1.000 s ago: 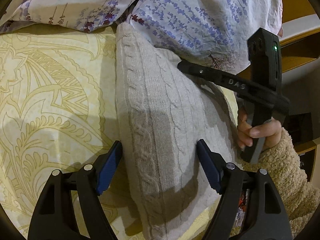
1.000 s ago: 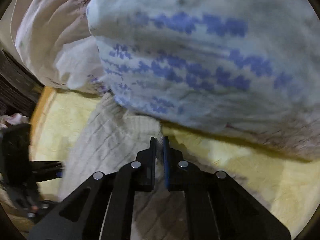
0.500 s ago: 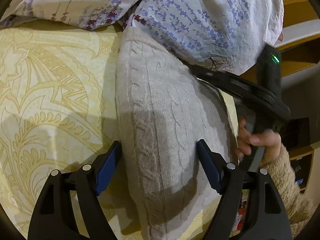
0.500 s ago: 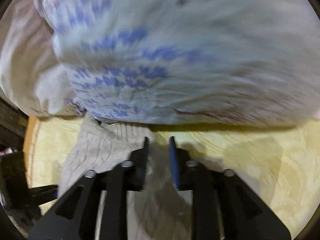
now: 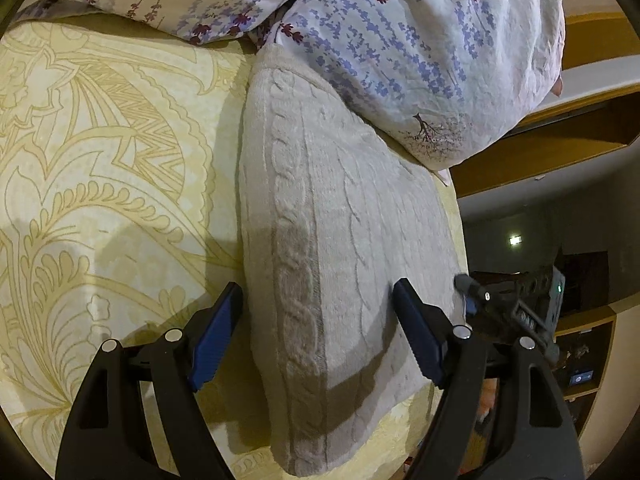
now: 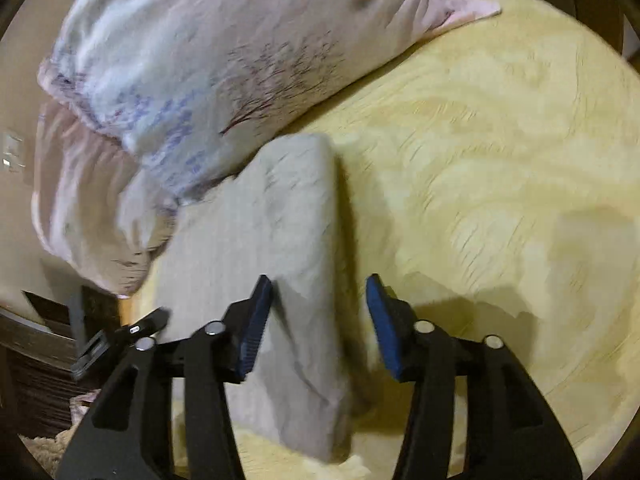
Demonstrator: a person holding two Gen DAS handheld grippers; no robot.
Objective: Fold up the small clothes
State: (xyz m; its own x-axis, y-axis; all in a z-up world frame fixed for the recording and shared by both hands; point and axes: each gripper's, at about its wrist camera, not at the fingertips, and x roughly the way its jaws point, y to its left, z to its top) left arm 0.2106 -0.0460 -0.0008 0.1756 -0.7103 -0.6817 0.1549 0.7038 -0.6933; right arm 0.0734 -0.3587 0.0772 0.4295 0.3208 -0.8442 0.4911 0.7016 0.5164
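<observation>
- Sweater (image 5: 340, 248), cream cable knit, lies folded into a long narrow slab on the yellow patterned bed cover (image 5: 100, 160); far end tucked against the floral pillow (image 5: 420, 48).
- Handling, my read: soft, thick, light, limp; layers likely slide and spring apart if lifted by one edge. Not fragile, knit not slippery.
- Best hold looks like the near short end, pinching all layers at the two corners, or the long folded edge.
- Long axis runs away from the left camera, near bed edge toward the pillow; cables follow that line.
- Left tongs (image 5: 320, 336): wide apart, straddling the near end, pads beside the knit, not pressing.
- Right tongs (image 6: 316, 324): opening, nothing clamped; sweater's long edge sits under the gap. View blurred.
</observation>
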